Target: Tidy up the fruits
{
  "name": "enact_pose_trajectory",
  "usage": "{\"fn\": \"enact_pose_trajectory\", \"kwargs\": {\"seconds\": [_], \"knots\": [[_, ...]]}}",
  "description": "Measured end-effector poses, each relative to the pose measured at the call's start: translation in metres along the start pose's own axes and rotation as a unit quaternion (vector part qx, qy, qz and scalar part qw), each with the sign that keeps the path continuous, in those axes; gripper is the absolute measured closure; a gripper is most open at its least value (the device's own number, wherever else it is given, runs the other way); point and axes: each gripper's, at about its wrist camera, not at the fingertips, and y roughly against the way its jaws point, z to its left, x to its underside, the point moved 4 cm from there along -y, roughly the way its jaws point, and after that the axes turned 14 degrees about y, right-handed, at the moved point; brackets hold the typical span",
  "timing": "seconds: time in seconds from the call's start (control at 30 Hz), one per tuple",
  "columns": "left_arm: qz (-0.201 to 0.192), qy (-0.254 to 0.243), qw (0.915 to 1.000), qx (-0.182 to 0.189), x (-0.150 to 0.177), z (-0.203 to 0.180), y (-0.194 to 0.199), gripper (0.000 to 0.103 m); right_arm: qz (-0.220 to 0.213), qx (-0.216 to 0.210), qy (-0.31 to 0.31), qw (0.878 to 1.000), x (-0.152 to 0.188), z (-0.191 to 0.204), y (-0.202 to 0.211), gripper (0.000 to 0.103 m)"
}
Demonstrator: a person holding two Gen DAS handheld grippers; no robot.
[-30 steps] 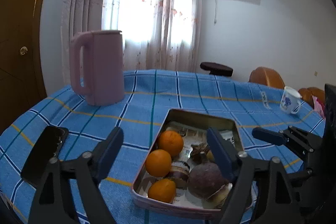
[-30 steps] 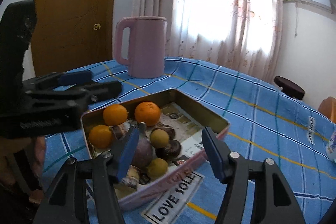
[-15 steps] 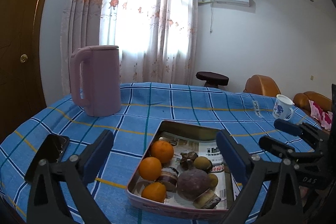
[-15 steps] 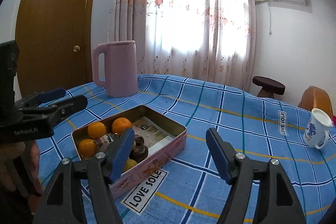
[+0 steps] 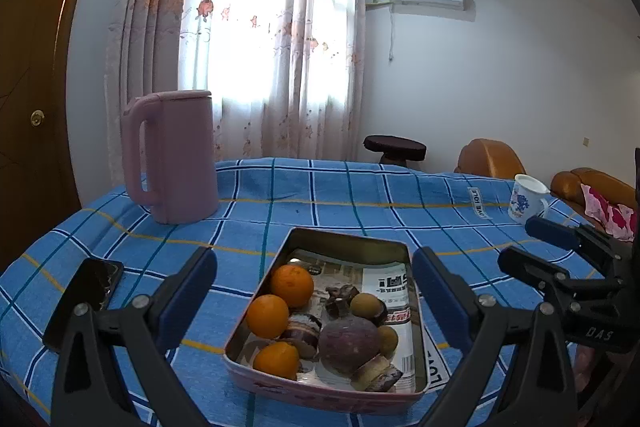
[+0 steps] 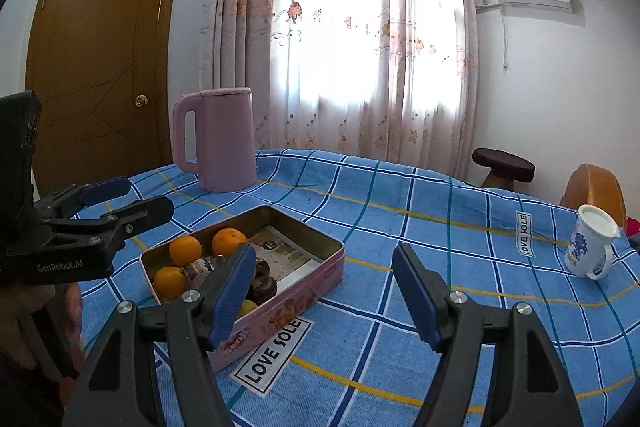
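Note:
A pink metal tin (image 5: 308, 389) (image 6: 304, 291) sits on the blue checked tablecloth. It holds three oranges (image 5: 292, 285) (image 6: 185, 250), a dark purple round fruit (image 5: 349, 343), small yellow-green fruits (image 5: 366, 305) and dark brown pieces. My left gripper (image 5: 314, 301) is open and empty, held above and in front of the tin. My right gripper (image 6: 324, 291) is open and empty, to the right of the tin. Each gripper shows in the other's view: the right one (image 5: 548, 247) and the left one (image 6: 120, 201).
A pink kettle (image 5: 172, 157) (image 6: 218, 139) stands at the back left. A black phone (image 5: 86, 301) lies at the left edge. A white mug with blue print (image 5: 526, 199) (image 6: 592, 247) stands at the right. Chairs and a stool are behind the table.
Both grippers have pulled back and up from the tin. The tin looks smaller and more of the table and room shows. Both stay open.

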Motion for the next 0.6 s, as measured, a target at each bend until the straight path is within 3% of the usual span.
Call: {"fn": "enact_pose_trajectory", "kwargs": {"seconds": [0.6], "knots": [[0.002,-0.010,0.9999,0.002,0.002,-0.012,0.001,0.000,-0.015,0.012,0.000,1.000,-0.005,-0.006,0.018,0.031]]}}
